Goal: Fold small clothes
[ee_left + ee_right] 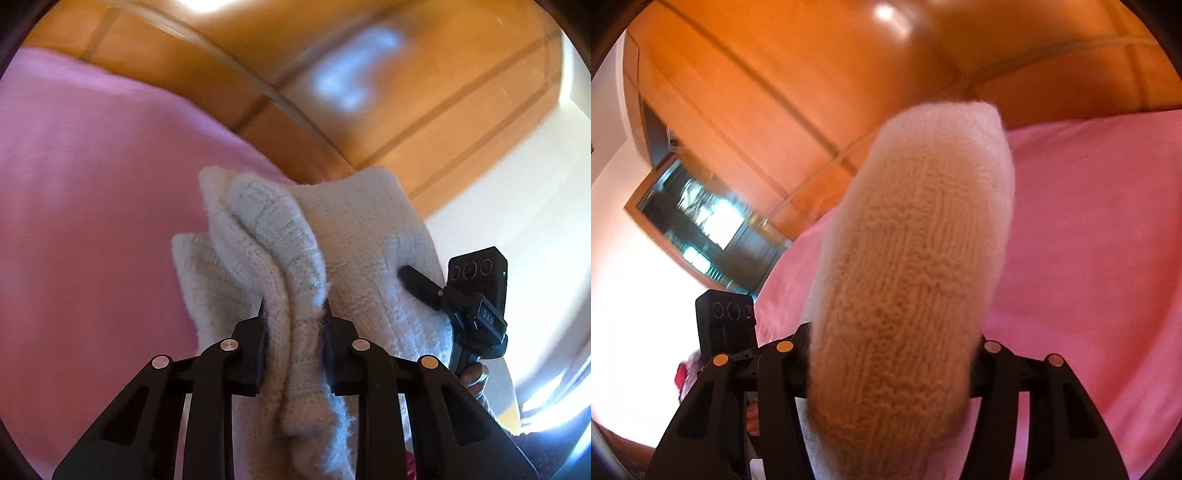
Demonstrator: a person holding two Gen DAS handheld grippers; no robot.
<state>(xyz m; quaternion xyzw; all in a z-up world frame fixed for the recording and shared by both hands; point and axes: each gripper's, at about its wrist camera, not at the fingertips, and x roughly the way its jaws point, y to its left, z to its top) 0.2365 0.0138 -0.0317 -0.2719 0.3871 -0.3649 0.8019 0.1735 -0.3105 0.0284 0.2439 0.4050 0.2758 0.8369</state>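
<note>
1. White knit garment [295,266] fills the centre of the left wrist view, bunched into several thick folds and lifted off the pink bedsheet [92,203].
2. Left gripper [293,325]: both fingers pressed into a gathered ridge of the knit, jaws narrow, clamped on the fabric. Wool bulges out above and below the pads.
3. Same view, right side: right gripper [417,284] comes in from the lower right, one black finger lying against the knit's right-hand panel. Its second finger is hidden behind the cloth. A bit of the person's hand [474,380] shows under its body.
4. Background there: wooden headboard [369,110] with panel lines, blurred; white wall to the right.
5. Right wrist view: the knit [905,277] stands as a fat rounded roll straight ahead, covering most of the frame centre and running down between the right gripper's [890,354] fingers.
6. Fingertips are buried under the wool; the linkage arms stand about half spread with the roll packed between them, so it reads as gripped around a thick bundle.
7. Left gripper's camera housing [726,325] sits low left, just beside the roll.
8. Pink sheet [1089,240] spreads right and behind; wooden panelling [812,74] above; a glass-fronted cabinet [701,221] at left, blurred.
</note>
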